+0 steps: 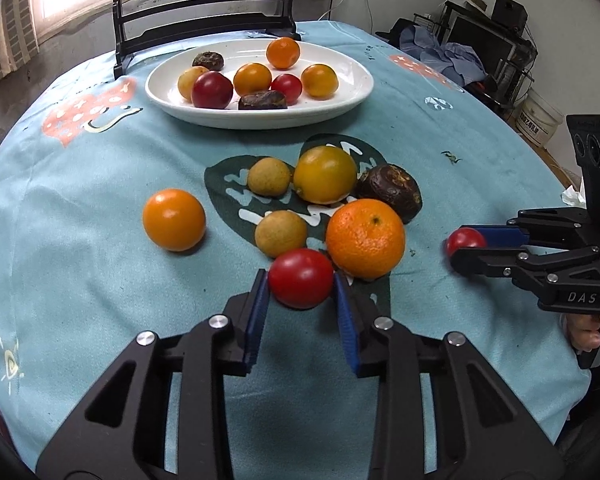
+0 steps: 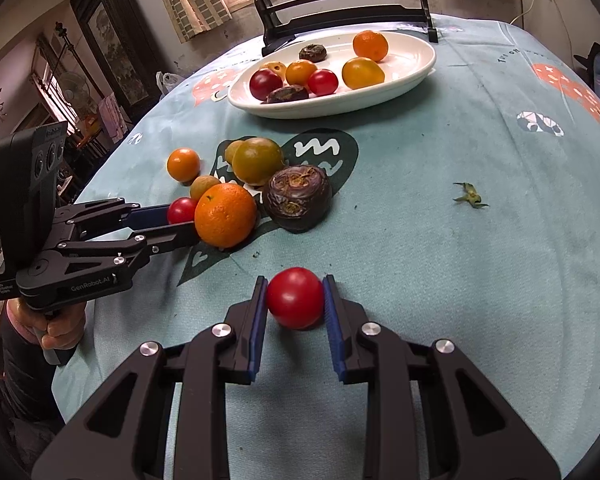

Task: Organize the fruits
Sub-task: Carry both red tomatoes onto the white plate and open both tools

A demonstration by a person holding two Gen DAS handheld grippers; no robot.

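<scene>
My left gripper (image 1: pixel 300 280) is shut on a red tomato (image 1: pixel 300 276) that sits against a big rough orange (image 1: pixel 365 238) in a loose cluster on the tablecloth. Around it lie a smooth orange (image 1: pixel 174 219), a yellow-green citrus (image 1: pixel 325 174), two tan longans (image 1: pixel 269 176) and a dark wrinkled fruit (image 1: pixel 392 190). To the right, my right gripper (image 2: pixel 295 282) is shut on a second red tomato (image 2: pixel 295 298), apart from the cluster. A white oval plate (image 1: pixel 260 120) at the back holds several fruits.
A black wooden stand (image 1: pixel 204 12) rises just behind the plate. A green stem scrap (image 2: pixel 470 196) lies on the cloth right of the cluster. The round table's edge curves close on both sides, with room clutter beyond. A hand (image 2: pixel 62 328) grips the left tool's handle.
</scene>
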